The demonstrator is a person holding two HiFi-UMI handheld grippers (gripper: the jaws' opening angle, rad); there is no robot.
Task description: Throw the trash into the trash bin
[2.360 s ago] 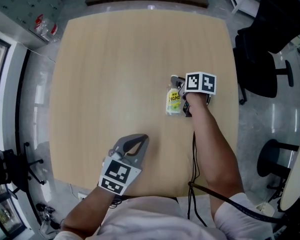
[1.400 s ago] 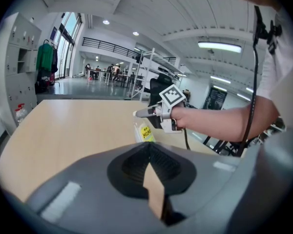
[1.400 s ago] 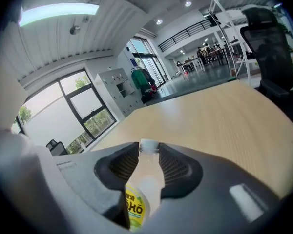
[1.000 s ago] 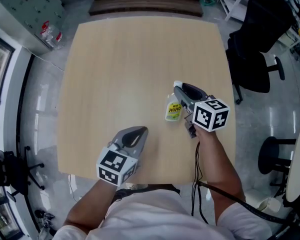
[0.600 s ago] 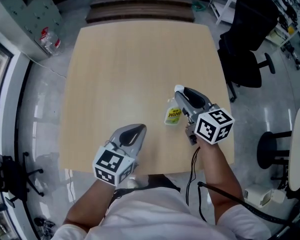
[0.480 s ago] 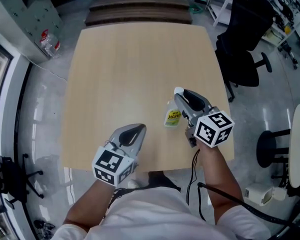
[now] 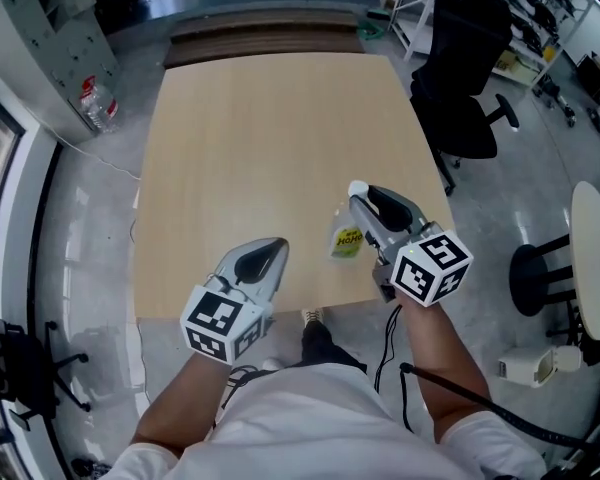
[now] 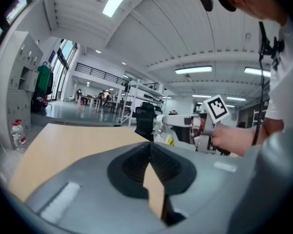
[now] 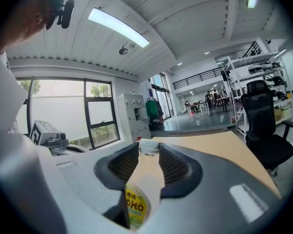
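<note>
Right gripper (image 7: 357, 192): pinching the bottle (image 7: 346, 239), and it's a proper hold. In the right gripper view the two jaws (image 9: 148, 153) sit either side of the bottle (image 9: 138, 191), white cap out toward the tips, yellow label back toward the camera.
Left gripper (image 7: 276, 245): jaws pressed together with nothing between them. The left gripper view (image 8: 150, 148) shows the ribbed pads meeting in a line, only bare table beyond.
Bottle: the small clear plastic one with the yellow label, the trash in this job. It hangs under the right gripper, and I judge it clear of the table (image 7: 240, 138), over the near right corner.
Table: pale wood, nothing on it that I can see.
Surroundings: black office chair (image 7: 462, 63) off the far right corner, glossy grey floor all round, something small and white (image 7: 528, 366) lying on the floor at the right, too small to name.
Trash bin: not in sight in any view, so I can't say which way it lies.
Done so far: the pickup, by the look of it. Trash is gripped and off the table.
Left to do: the whole back half. Carry the bottle to the bin, get it over the opening, spread the right jaws and let it fall.
Watch for: a light, smooth bottle held along its length, so it could slide out on the way if the carry gets jerky.
</note>
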